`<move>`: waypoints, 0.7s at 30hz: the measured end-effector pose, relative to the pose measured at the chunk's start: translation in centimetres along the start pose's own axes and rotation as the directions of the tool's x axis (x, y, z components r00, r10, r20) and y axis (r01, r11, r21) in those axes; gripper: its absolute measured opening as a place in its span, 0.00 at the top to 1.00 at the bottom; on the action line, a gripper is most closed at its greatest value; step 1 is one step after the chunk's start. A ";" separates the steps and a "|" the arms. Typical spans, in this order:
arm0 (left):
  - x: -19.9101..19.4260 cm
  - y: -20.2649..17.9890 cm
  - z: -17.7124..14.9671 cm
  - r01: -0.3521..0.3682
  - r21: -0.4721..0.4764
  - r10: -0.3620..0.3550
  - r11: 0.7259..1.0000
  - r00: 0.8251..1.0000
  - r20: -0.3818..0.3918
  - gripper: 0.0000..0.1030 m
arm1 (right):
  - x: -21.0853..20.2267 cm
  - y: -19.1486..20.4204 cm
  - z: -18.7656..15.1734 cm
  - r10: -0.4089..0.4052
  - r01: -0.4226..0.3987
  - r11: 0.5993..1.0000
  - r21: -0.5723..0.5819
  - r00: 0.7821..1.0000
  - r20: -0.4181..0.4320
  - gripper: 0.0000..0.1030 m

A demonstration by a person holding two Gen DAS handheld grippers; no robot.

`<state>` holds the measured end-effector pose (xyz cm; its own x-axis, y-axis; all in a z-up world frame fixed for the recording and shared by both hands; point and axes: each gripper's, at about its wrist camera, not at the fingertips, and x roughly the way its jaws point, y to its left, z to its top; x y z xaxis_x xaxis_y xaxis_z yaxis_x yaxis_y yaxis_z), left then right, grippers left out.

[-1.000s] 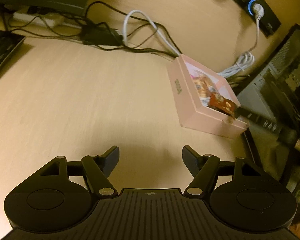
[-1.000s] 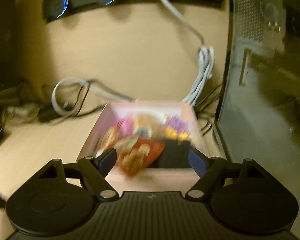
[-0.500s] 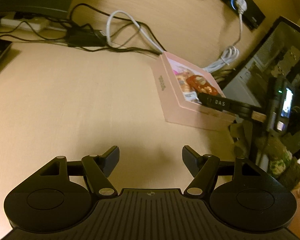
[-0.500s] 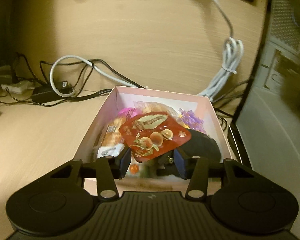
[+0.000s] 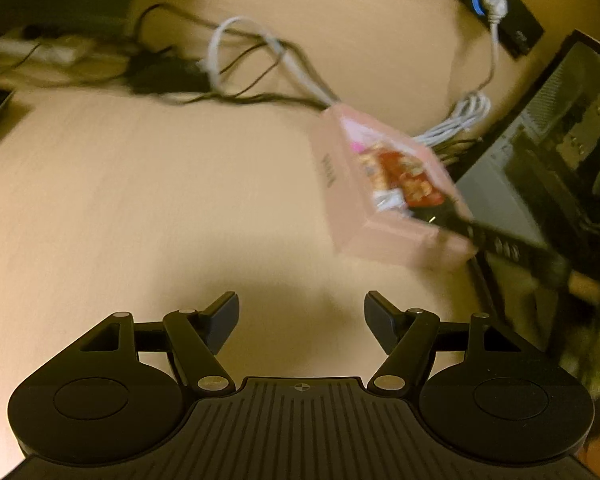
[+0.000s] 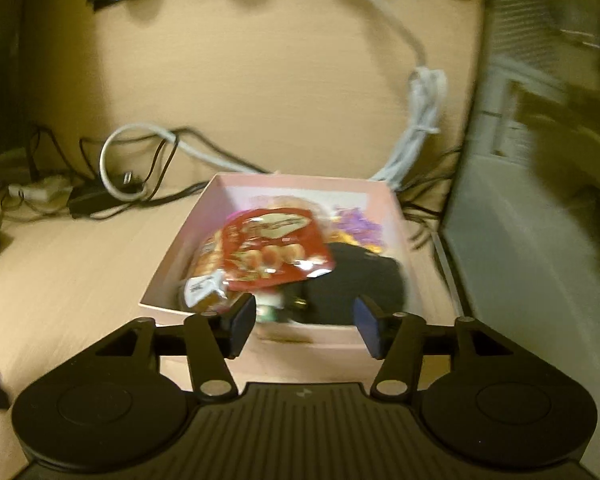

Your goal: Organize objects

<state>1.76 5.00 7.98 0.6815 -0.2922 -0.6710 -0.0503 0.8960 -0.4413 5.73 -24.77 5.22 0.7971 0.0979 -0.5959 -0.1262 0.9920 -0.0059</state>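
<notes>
Right wrist: red snack packet (image 6: 274, 246) lies atop filled pink box (image 6: 380, 190).

Pale wood-grain desk (image 5: 148, 200) under warm dim light; tangled cables (image 6: 140, 168); grey computer case (image 6: 532, 220) alongside

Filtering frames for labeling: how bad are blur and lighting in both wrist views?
Left wrist: dim yellow light, box and cables motion-smeared, tool sharp. Right wrist: same cast, red packet smeared, right edge streaked; fisheye bends both.

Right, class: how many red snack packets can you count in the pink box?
1. The red snack packet lies on top of the pile in the pink box; others may be hidden beneath.
</notes>
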 end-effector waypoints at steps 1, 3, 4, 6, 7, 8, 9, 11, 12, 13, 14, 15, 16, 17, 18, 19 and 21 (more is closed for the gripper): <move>0.4 -0.7 0.7 0.013 0.009 -0.013 1.000 1.000 0.010 0.28 | -0.3 -0.4 -0.2 -0.005 0.005 1.000 0.005 1.000 -0.002 0.45; 1.5 -2.3 2.5 0.040 0.039 -0.041 0.998 0.998 0.039 0.28 | -0.7 -0.6 -0.9 -0.035 0.035 0.999 -0.015 0.999 -0.004 0.45; 2.1 -3.2 3.3 0.046 0.057 -0.049 0.997 0.997 0.054 0.28 | -0.7 -0.6 -1.2 -0.054 0.054 0.998 -0.028 0.999 -0.004 0.44; 3.5 -4.9 5.0 0.047 0.089 -0.054 0.995 0.996 0.077 0.28 | -0.3 -0.4 -1.8 -0.085 0.084 0.995 -0.050 0.996 -0.014 0.44; 4.4 -5.6 5.6 0.047 0.099 -0.055 0.994 0.995 0.077 0.28 | -0.1 -0.4 -2.1 -0.095 0.094 0.994 -0.053 0.995 -0.020 0.44; 5.2 -6.2 6.2 0.044 0.106 -0.052 0.993 0.996 0.074 0.28 | 0.0 -0.5 -2.3 -0.102 0.101 0.993 -0.054 0.994 -0.025 0.44; 6.2 -6.7 6.7 0.035 0.117 -0.043 0.992 0.997 0.068 0.28 | 0.1 -0.6 -2.6 -0.111 0.109 0.993 -0.054 0.993 -0.030 0.44; 7.8 -7.4 7.0 -0.008 0.152 -0.001 0.988 0.998 0.059 0.28 | 0.4 -0.7 -2.9 -0.125 0.124 0.991 -0.053 0.991 -0.035 0.45; 8.7 -7.6 7.1 -0.042 0.173 0.034 0.984 0.998 0.050 0.28 | 0.5 -0.8 -3.0 -0.135 0.133 0.990 -0.054 0.990 -0.036 0.45; 9.4 -7.7 7.1 -0.073 0.187 0.067 0.980 0.997 0.040 0.28 | 0.7 -0.9 -3.1 -0.146 0.144 0.988 -0.056 0.989 -0.036 0.44; 10.0 -7.5 7.0 -0.100 0.198 0.097 0.975 0.995 0.027 0.28 | 0.9 -0.9 -3.1 -0.155 0.153 0.987 -0.059 0.987 -0.035 0.45; 10.6 -7.2 6.8 -0.123 0.205 0.123 0.971 0.992 0.012 0.28 | 1.2 -0.9 -3.2 -0.166 0.164 0.984 -0.064 0.985 -0.033 0.44; 11.0 -6.9 6.7 -0.144 0.212 0.147 0.967 0.989 0.000 0.28 | 1.4 -1.0 -3.2 -0.174 0.172 0.983 -0.069 0.984 -0.033 0.44; 11.2 -6.4 6.5 -0.162 0.216 0.167 0.963 0.986 -0.005 0.28 | 1.7 -1.1 -3.3 -0.181 0.178 0.981 -0.075 0.983 -0.033 0.44; 11.3 -5.8 6.4 -0.187 0.218 0.192 0.958 0.981 -0.004 0.24 | 1.9 -1.1 -3.3 -0.186 0.183 0.980 -0.080 0.982 -0.034 0.44; 11.2 -5.2 6.4 -0.197 0.214 0.201 0.957 0.979 0.001 0.21 | 2.1 -1.0 -3.3 -0.191 0.188 0.978 -0.086 0.981 -0.035 0.44; 10.8 -3.8 6.6 -0.200 0.183 0.202 0.962 0.979 0.011 0.16 | 2.5 -0.8 -3.2 -0.181 0.176 0.980 -0.096 0.982 -0.046 0.43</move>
<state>14.12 0.65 6.28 0.6653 -0.1016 -0.7396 -0.0512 0.9822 -0.1810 5.95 -25.53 1.12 0.7789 -0.0868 -0.6212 -0.0399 0.9815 -0.1872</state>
